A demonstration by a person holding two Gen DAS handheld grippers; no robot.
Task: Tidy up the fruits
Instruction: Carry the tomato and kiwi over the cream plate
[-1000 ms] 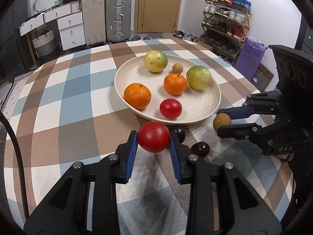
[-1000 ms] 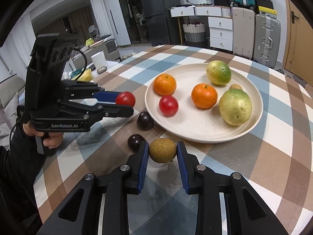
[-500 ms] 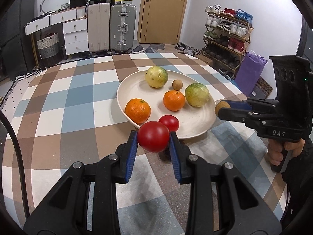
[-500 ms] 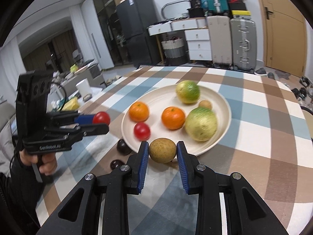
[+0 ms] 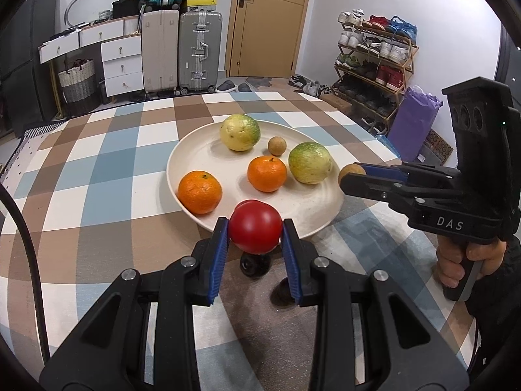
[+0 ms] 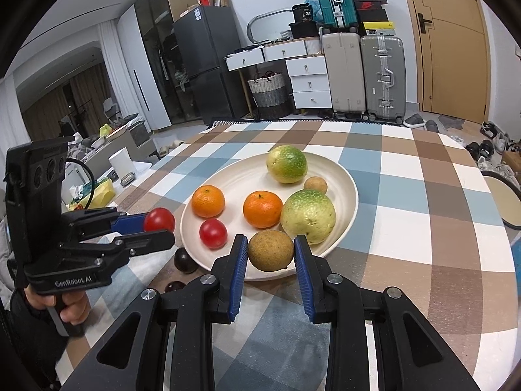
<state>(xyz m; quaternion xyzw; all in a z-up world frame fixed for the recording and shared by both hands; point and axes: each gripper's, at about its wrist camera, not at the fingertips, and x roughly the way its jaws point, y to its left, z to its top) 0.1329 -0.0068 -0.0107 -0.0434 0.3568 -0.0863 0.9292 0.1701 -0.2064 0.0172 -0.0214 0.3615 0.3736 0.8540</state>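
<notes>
The left gripper [image 5: 255, 238] clamps a tomato [image 5: 255, 226] above the plate's [image 5: 312, 202] near rim; the right gripper [image 6: 270, 257] clamps a brown fruit [image 6: 271, 251] over the same edge. On the plate sit two oranges [image 5: 199, 191], two green-yellow fruits [image 5: 310, 162], a small brown fruit [image 5: 277, 145] and another tomato [image 6: 213, 233]. Two dark fruits [image 6: 184, 260] lie on the checked cloth [image 5: 97, 179] just beside the rim.

Wrist views look forward and downward along each gripper's fingers, close above the table; both share the plate [image 5: 329, 210] [image 6: 350, 210].
</notes>
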